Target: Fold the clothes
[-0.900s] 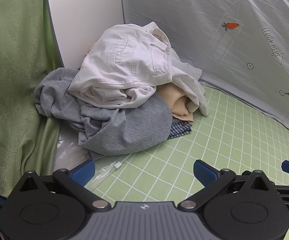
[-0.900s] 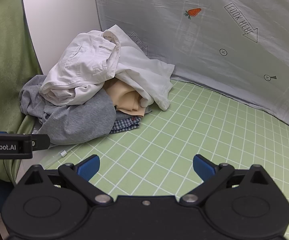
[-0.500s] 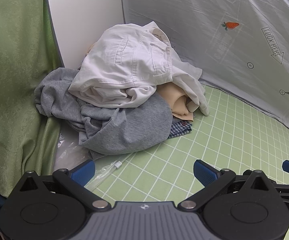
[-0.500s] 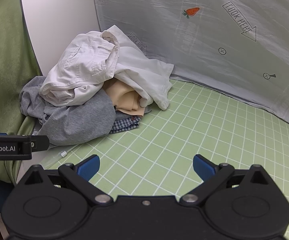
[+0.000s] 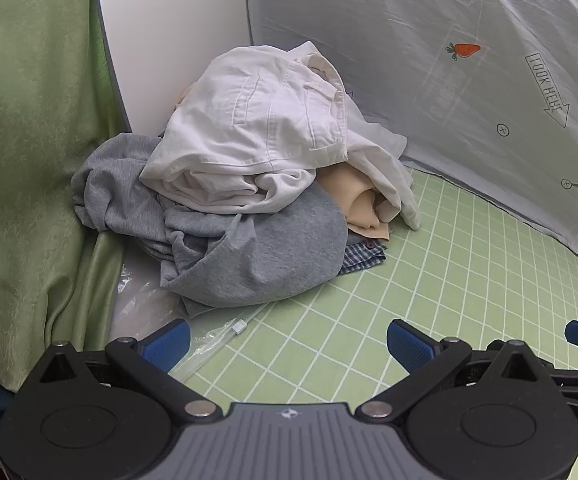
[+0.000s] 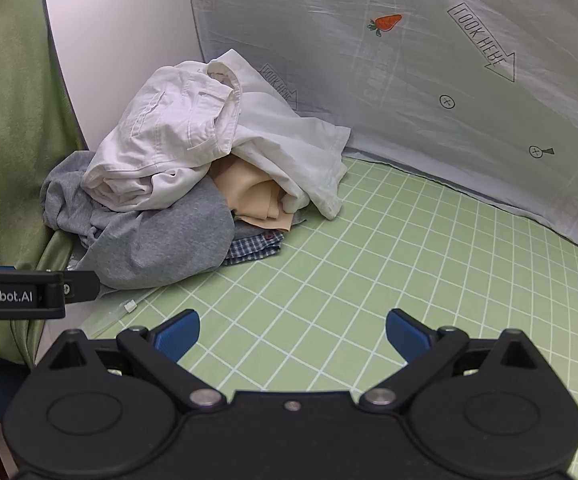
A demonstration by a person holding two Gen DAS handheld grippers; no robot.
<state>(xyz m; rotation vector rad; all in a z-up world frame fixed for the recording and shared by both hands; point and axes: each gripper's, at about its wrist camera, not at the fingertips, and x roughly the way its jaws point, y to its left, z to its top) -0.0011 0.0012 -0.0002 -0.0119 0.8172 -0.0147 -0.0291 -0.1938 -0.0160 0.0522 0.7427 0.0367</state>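
A heap of clothes sits in the back left corner of the green grid mat (image 5: 429,280). White trousers (image 5: 257,128) lie on top, over a grey sweatshirt (image 5: 249,256), a beige garment (image 5: 353,200) and a blue checked shirt (image 5: 363,258). A white shirt (image 6: 289,140) drapes down the heap's right side. My left gripper (image 5: 287,340) hangs open in front of the heap, nothing between its blue pads. My right gripper (image 6: 293,330) is open too, over bare mat, right of the left one. The same trousers (image 6: 161,136) and sweatshirt (image 6: 161,240) show in the right wrist view.
A pale sheet printed with carrots (image 5: 465,49) forms the back wall. A white panel (image 5: 169,40) and green curtain (image 5: 29,140) close the left side. A clear plastic bag (image 5: 213,340) lies at the mat's left edge. The left gripper's body (image 6: 17,294) juts in at left.
The right wrist view has shifted slightly, the heap sitting a little lower and left in its frame. The left gripper and the clothes have not moved.
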